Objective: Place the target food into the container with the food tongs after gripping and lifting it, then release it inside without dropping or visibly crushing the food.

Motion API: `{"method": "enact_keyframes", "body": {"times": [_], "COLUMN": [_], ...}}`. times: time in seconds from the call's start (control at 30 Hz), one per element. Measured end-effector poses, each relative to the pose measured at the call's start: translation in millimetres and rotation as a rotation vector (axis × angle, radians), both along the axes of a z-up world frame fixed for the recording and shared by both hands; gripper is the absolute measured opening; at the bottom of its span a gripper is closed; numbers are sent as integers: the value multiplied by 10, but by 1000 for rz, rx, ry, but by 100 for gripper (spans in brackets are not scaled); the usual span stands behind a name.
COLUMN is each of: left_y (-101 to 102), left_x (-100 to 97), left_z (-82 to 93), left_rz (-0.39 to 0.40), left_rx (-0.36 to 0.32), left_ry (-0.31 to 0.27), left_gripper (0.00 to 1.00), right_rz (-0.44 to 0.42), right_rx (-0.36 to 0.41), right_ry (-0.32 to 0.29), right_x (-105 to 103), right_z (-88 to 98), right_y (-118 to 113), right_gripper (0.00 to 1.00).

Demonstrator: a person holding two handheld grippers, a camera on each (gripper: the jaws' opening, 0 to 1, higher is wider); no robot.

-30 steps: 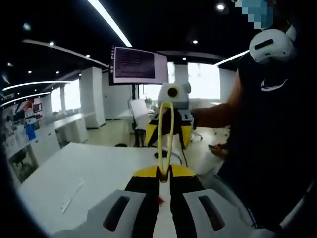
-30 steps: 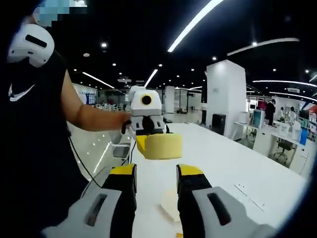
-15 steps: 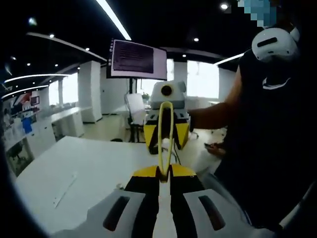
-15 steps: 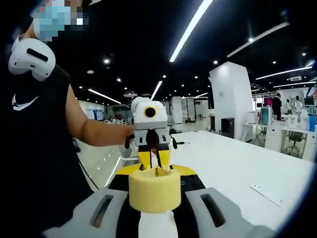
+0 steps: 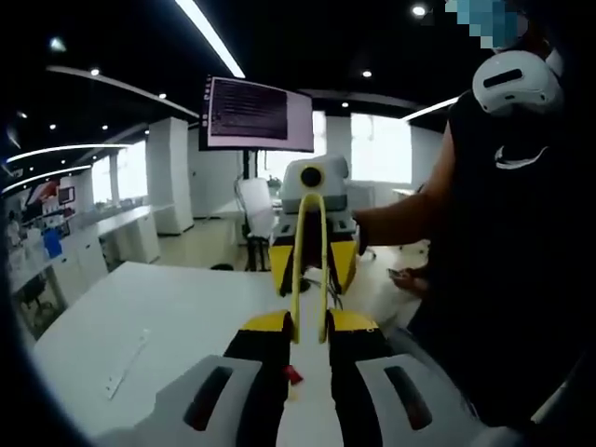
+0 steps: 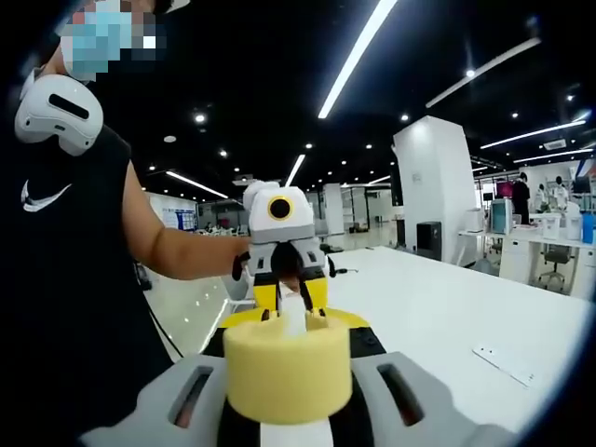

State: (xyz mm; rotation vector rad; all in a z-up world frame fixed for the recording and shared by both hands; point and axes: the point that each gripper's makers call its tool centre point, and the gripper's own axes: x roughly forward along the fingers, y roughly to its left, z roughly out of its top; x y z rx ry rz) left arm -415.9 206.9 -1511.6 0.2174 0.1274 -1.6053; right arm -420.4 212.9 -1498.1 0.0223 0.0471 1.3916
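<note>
My left gripper (image 5: 310,324) is shut on a pair of yellow food tongs (image 5: 297,251) that rise straight up from its jaws, their two arms a little apart. My right gripper (image 6: 291,321) is shut on a pale yellow cylinder (image 6: 289,382), held upright over its jaws; I cannot tell whether it is hollow. The two grippers face each other above a white table (image 6: 447,317). In the left gripper view the right gripper (image 5: 313,265) stands just behind the tongs. In the right gripper view the left gripper (image 6: 291,296) sits right behind the cylinder, a pale piece between its jaws.
A person (image 5: 503,233) in a black top holds both grippers, at the left of the right gripper view (image 6: 65,279). A flat white strip (image 5: 126,363) lies on the table (image 5: 140,317). A monitor (image 5: 256,114) hangs behind, with office desks further back.
One second ago the right jaws stood open; they have since shut on the yellow cylinder. In the last half second the left jaws parted slightly and the tongs' arms spread.
</note>
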Motion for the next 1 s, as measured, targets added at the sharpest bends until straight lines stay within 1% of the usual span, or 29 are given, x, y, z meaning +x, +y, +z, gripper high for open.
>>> {"method": "enact_keyframes", "body": {"times": [0.03, 0.07, 0.1, 0.17, 0.3, 0.37, 0.4, 0.43, 0.47, 0.57, 0.63, 0.73, 0.77, 0.83, 0.87, 0.9, 0.93, 1.0], "left_y": [10, 8, 5, 2, 48, 50, 38, 29, 30, 42, 39, 31, 23, 0, -20, -34, -37, -33], "left_x": [-32, -34, -36, -27, 21, 8, -15, -24, -29, -36, -63, -83, -94, -107, -111, -113, -101, -104], "left_z": [5, 7, 19, 5, -36, -22, -19, -32, -59, -70, -51, -38, -29, 7, 17, -20, -26, -10], "left_rz": [-6, -4, -1, 10, 35, 37, 32, 34, 36, 33, 24, 17, 13, 7, 4, 2, 7, 7], "left_rx": [-6, -10, -21, -19, -14, -30, -35, -29, -15, -2, -3, 0, -3, -19, -19, 2, 2, -10], "left_ry": [11, 9, -9, -16, -1, 21, 32, 28, 16, 15, 11, 17, 25, 26, 28, 21, 11, 26], "left_gripper": [18, 19, 20, 21, 23, 23, 23, 20, 20, 12, 9, 8, 7, 7, 8, 8, 8, 8], "right_rz": [0, -1, -4, -11, -29, -28, -20, -11, -12, 1, 12, 33, 39, 44, 43, 44, 37, 39], "right_rx": [-3, 3, 6, 8, 25, 32, 32, 31, 24, 25, 31, 25, 11, -4, -3, 7, 4, 16], "right_ry": [-1, 5, 13, 21, 23, 24, 23, 20, 1, -6, -7, -12, -19, -12, -13, -8, -8, 1], "right_x": [1, 2, 8, 26, 52, 45, 29, 9, -8, -23, -45, -77, -92, -102, -99, -100, -83, -80], "right_z": [3, 15, 17, 12, 40, 55, 54, 50, 38, 36, 59, 63, 40, 3, -5, 6, 3, 16], "right_y": [-7, -11, -16, -36, -79, -78, -69, -59, -47, -39, -40, -32, -12, 19, 37, 41, 35, 20], "right_gripper": [21, 21, 22, 22, 22, 23, 23, 22, 22, 21, 21, 21, 21, 22, 22, 22, 22, 22]}}
